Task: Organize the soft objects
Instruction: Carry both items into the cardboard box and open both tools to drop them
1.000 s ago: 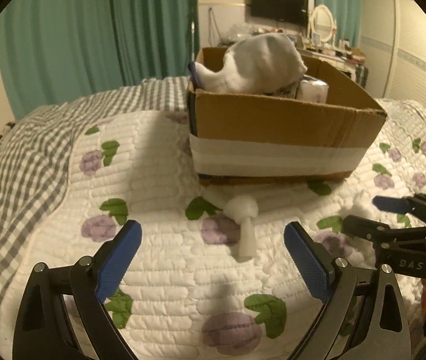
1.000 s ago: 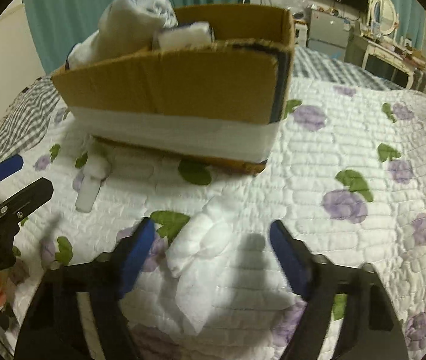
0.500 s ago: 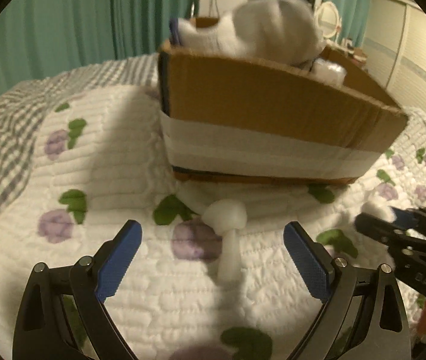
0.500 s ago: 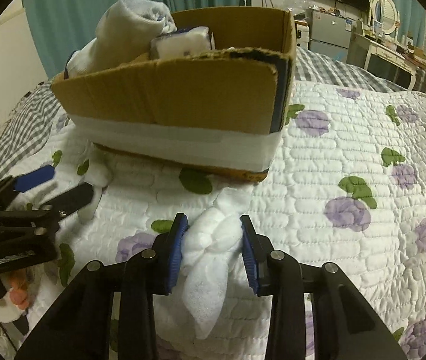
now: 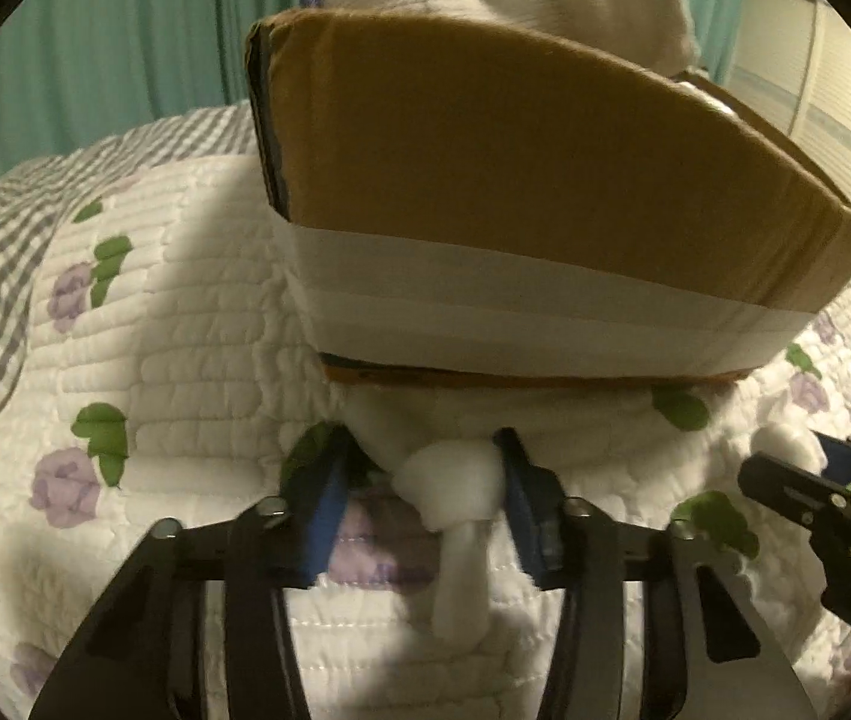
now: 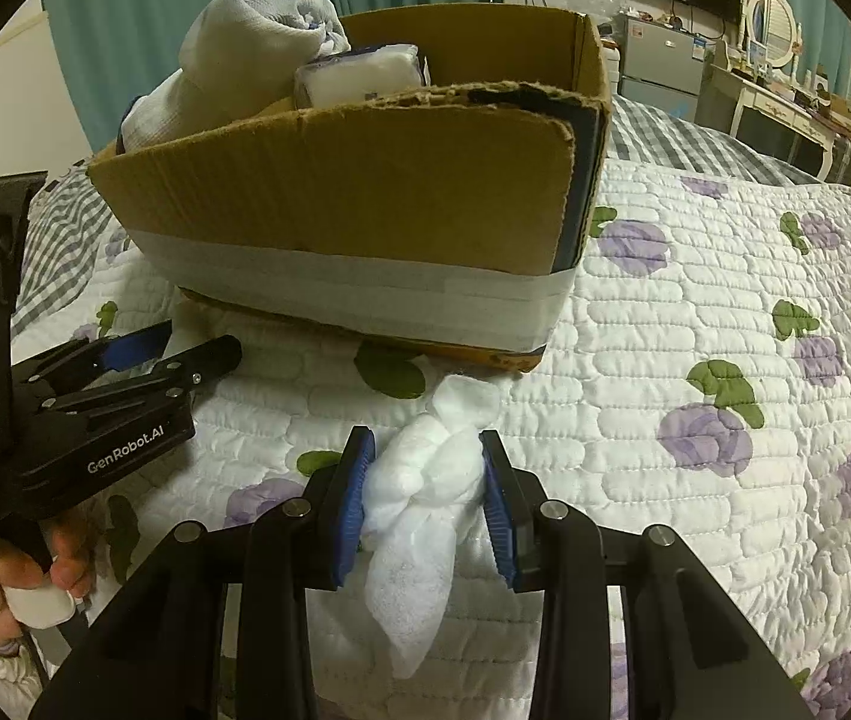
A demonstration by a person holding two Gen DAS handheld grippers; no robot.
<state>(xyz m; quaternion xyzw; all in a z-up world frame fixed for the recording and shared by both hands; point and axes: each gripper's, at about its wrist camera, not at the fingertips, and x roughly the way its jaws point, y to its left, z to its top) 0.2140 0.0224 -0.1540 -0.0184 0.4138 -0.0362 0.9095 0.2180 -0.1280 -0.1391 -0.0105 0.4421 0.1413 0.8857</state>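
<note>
The task seems partly done: the cardboard box (image 6: 365,204) on the bed (image 6: 725,312) at 12 o'clock already holds a big white bundle (image 6: 245,60) and a wrapped packet (image 6: 359,78). The right tongs (image 6: 423,501) are clamped on a knotted white cloth (image 6: 425,480) lying on the quilt at 6 o'clock. The left tongs (image 5: 419,504) are partly closed around a small white roll (image 5: 449,480); I cannot tell if they grip it.

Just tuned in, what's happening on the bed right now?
A person is working two handheld grippers in front of a cardboard box on the quilt. The right gripper is clamped on a knotted white cloth. The left gripper has its fingers around a second knotted white cloth, but with a gap on one side. The box already holds a white bundle and a wrapped pack.
</note>
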